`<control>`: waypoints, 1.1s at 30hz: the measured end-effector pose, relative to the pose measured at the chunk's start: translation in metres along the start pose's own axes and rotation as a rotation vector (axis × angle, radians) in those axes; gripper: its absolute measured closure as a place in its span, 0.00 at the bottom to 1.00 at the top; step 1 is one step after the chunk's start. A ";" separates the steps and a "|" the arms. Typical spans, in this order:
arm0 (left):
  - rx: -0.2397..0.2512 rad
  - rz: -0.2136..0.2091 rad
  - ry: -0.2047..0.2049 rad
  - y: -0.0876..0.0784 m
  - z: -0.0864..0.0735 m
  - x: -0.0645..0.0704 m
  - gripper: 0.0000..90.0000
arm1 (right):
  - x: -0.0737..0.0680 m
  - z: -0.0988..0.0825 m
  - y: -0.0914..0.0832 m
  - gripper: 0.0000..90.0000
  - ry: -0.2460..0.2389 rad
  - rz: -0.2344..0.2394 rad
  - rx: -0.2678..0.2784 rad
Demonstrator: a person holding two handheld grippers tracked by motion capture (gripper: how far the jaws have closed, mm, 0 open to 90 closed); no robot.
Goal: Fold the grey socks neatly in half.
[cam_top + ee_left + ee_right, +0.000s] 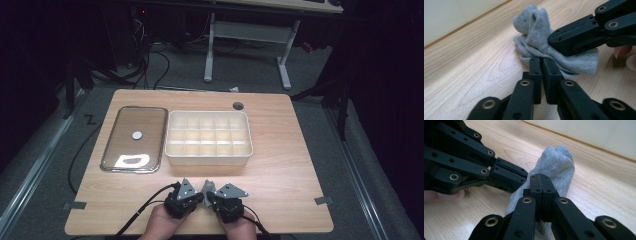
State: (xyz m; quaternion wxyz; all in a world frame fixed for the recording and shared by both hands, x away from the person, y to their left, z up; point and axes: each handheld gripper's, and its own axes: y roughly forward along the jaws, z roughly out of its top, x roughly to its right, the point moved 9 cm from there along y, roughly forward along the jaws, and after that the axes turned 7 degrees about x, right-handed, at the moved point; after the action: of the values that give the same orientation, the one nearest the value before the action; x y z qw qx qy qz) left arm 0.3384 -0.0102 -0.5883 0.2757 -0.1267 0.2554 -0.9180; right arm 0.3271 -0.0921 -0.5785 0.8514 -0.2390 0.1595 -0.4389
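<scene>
Table: a light wooden top, carrying a tray, a box and both claws.
Sock: a small grey knitted sock, bunched up on the wood close to the table's near edge, about midway along it, between the two claws.
Left claw: the left gripper sits at the near edge, its jaws drawn almost together with a thin slit between them, their tips pinching the sock's lower fold.
Right claw: the right gripper is just beside the left one, jaws pressed together on the sock, with grey cloth showing on both sides of them.
How they meet: the two claws come at the sock from opposite sides, their tips nearly touching.
Hands: the person's hands come in over the near edge, one behind each claw.
Box: a white divided box with many small compartments, in the middle of the table.
Tray: a flat clear-topped metal tray just beside the box, toward the left edge.
</scene>
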 end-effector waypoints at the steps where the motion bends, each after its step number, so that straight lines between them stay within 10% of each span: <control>1: 0.003 0.000 -0.008 -0.001 0.000 -0.002 0.92 | 0.000 0.000 0.000 1.00 0.001 0.002 0.002; 13: 0.119 -0.009 -0.067 -0.020 0.016 -0.014 0.77 | 0.000 -0.001 0.001 1.00 -0.007 0.010 0.020; 21: 0.171 -0.059 -0.076 -0.020 0.050 -0.005 0.96 | 0.001 -0.002 0.001 1.00 0.005 0.029 0.032; 33: 0.085 -0.089 -0.072 0.019 0.056 0.006 0.98 | 0.002 -0.003 0.000 1.00 0.012 0.039 0.042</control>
State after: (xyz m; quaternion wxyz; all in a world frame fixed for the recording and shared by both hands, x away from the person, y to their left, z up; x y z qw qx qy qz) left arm 0.3626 -0.0496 -0.5505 0.2488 -0.1591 0.2001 -0.9342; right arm 0.3270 -0.0942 -0.5813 0.8635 -0.2153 0.1602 -0.4270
